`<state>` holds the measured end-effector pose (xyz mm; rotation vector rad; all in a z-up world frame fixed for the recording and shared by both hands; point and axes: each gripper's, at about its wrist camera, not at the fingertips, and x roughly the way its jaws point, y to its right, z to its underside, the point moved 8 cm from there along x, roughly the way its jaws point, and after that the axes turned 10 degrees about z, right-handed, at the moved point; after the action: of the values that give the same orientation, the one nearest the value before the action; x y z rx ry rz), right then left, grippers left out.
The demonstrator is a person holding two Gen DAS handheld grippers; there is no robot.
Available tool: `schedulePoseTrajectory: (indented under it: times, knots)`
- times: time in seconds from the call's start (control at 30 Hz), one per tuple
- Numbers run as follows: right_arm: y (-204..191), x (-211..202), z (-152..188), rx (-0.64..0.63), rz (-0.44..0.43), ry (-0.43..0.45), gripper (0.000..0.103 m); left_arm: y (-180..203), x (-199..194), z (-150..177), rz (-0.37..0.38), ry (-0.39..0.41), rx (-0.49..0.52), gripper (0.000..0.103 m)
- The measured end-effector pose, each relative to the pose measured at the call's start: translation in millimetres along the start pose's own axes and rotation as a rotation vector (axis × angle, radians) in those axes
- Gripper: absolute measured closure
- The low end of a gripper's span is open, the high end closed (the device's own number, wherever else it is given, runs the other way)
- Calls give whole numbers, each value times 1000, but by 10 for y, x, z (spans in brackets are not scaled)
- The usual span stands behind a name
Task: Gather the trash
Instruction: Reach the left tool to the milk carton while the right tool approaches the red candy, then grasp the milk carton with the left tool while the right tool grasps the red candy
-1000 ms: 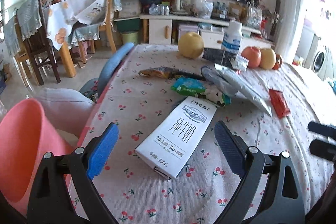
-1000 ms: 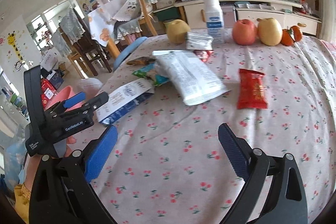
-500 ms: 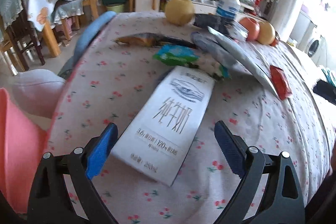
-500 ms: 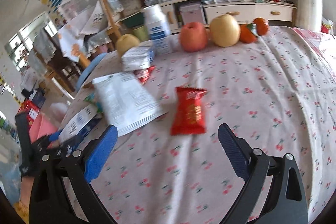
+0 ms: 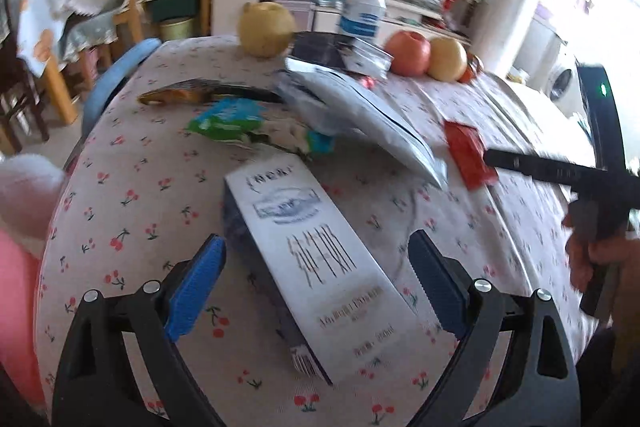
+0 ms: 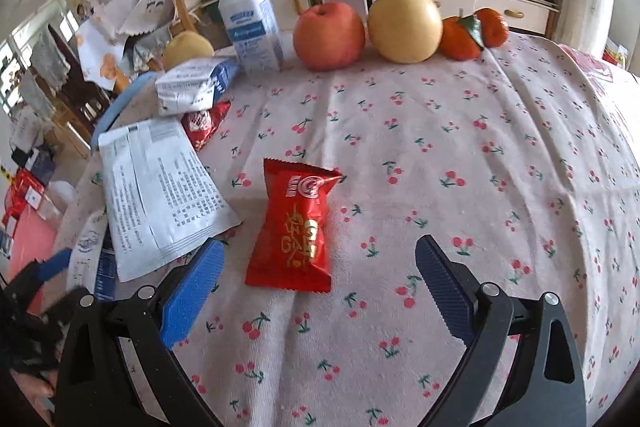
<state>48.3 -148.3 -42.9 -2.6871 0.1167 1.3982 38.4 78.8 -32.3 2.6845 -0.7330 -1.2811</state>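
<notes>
Both tools spread wide over trash on the cherry-print surface point(image 6: 460, 131).

The left tool point(image 5: 316, 275) is wide open, gripping nothing, its fingers either side of the near end of the flat milk carton point(image 5: 316, 263). The right tool point(image 6: 320, 279) is equally open and empty, the red snack packet point(image 6: 296, 227) lying just beyond its fingers, beside a white printed pouch point(image 6: 160, 195) to the left.

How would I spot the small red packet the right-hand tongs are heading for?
Start at the cherry-print tablecloth. The red snack packet lies flat just ahead of the open right tongs, beside a large white printed pouch. It is glossy red with gold lettering, unlike its pale neighbours.
</notes>
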Motion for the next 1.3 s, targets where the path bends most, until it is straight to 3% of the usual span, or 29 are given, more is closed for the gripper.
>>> schedulePoseTrajectory:
  times: [0.2,0.43,0.67,0.73,0.93,1.17,1.3]
  knots:
    - [-76,122,-60,0,-6,-16,8,-127,105,-43,-78,-18,-73,10]
    - [-117,168,-79,1,-12,-24,8,-170,228,-44,-148,-51,-86,10]
    - [-133,170,-135,-12,-1,-9,9,-175,282,-46,-189,-71,-72,20]
    - [-161,172,-161,-26,-3,1,26,-186,278,-43,-199,-72,-71,23]
    - [-209,193,-157,-50,-5,6,37,-212,253,-39,-205,-68,-72,29]
    - [-254,212,-146,-99,16,27,42,-229,238,-40,-196,-68,-71,33]
    - [-320,226,-122,-166,70,51,54,-239,212,-39,-179,-62,-78,36]
